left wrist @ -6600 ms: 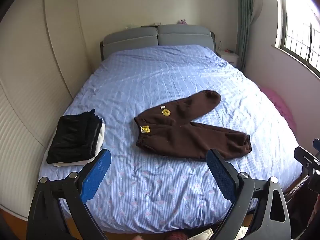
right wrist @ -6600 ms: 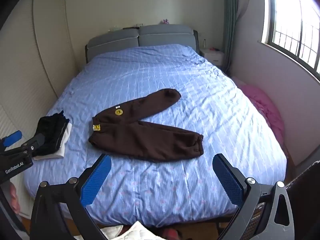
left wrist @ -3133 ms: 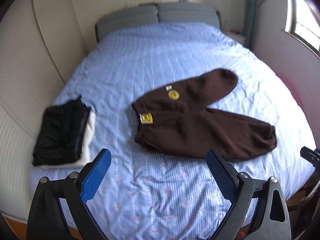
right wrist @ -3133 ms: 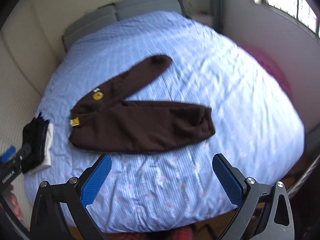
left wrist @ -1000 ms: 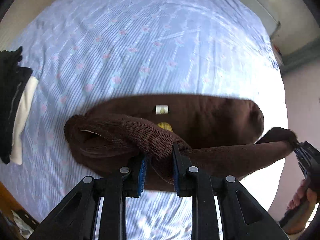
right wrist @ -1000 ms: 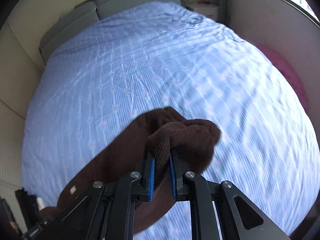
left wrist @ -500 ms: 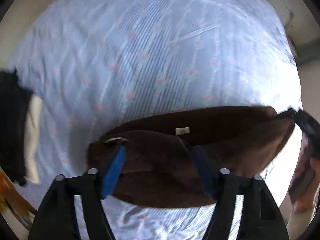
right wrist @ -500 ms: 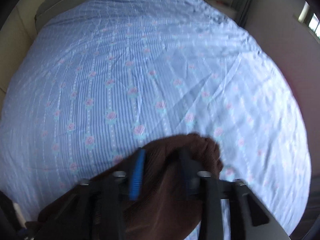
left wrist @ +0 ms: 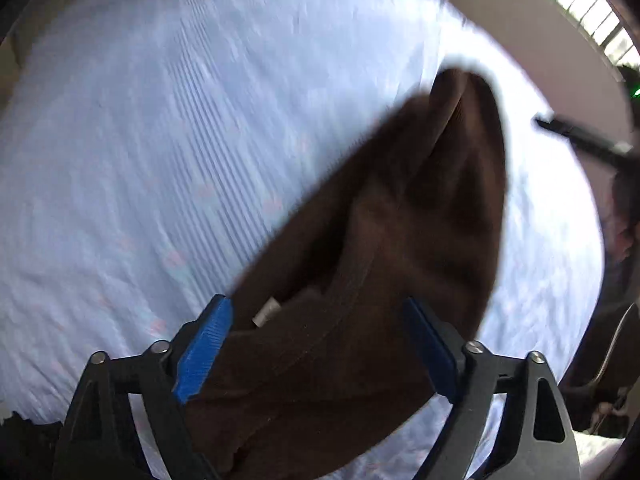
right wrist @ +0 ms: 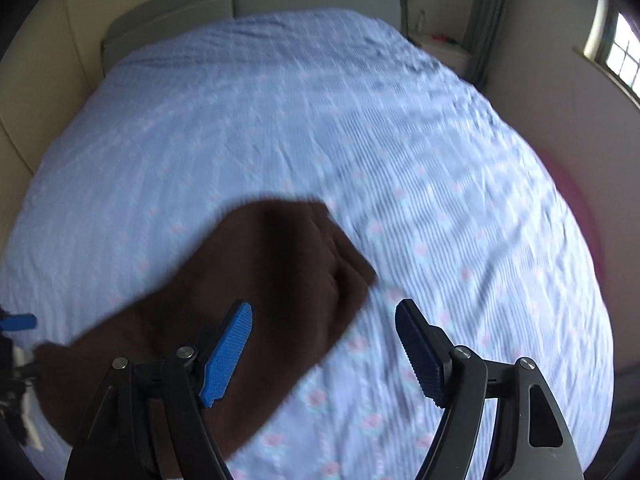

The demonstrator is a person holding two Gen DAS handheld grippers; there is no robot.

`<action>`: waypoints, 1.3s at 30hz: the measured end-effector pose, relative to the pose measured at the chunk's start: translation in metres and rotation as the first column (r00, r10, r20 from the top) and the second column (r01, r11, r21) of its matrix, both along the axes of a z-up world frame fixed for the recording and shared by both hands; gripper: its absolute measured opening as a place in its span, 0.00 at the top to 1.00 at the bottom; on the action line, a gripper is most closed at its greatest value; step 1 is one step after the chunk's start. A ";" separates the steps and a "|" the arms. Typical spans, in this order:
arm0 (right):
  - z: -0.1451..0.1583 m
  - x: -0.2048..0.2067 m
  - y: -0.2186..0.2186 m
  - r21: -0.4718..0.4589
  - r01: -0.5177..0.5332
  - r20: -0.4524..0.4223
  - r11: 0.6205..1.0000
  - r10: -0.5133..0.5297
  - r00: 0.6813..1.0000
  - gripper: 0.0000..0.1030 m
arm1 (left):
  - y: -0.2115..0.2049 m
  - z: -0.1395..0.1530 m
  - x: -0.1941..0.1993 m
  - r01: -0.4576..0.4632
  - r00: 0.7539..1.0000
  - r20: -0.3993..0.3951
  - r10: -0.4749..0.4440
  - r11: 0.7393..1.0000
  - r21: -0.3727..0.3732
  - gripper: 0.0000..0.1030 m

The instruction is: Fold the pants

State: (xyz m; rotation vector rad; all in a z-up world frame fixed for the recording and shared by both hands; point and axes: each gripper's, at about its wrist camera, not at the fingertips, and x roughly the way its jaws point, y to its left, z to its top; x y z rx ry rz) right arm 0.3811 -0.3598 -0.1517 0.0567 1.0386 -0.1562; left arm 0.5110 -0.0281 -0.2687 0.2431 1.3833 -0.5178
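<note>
Both my left gripper (left wrist: 316, 346) and right gripper (right wrist: 324, 344) are spread wide, holding nothing. The brown sweatpants (right wrist: 256, 288) lie doubled near the bed's (right wrist: 320, 112) foot edge; I'd square the legs before folding again.

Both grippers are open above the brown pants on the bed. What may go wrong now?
The brown pants lie bunched with uneven edges, so the legs may not be aligned and the fold may turn crooked. The open left gripper sits close over the cloth and might snag it. Blur hides finer detail.
</note>
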 end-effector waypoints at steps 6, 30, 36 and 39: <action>-0.050 0.011 -0.039 0.001 0.073 -0.054 0.997 -0.073 0.996 0.35 | -0.017 -0.041 -0.012 0.029 0.998 0.046 -0.034 0.994 0.101 0.31; -0.076 0.072 -0.030 0.249 0.053 -0.087 0.967 -0.032 0.996 0.91 | -0.017 -0.021 -0.016 -0.133 0.982 0.145 0.120 0.987 0.086 0.81; -0.053 0.062 -0.046 0.093 0.103 -0.033 0.990 -0.100 0.994 0.91 | -0.030 -0.012 0.010 -0.163 0.971 0.189 0.145 0.983 0.083 0.82; -0.074 0.081 -0.045 0.077 0.079 -0.114 0.994 -0.070 0.991 0.85 | -0.024 -0.040 0.028 -0.191 0.974 0.148 0.170 0.972 0.138 0.81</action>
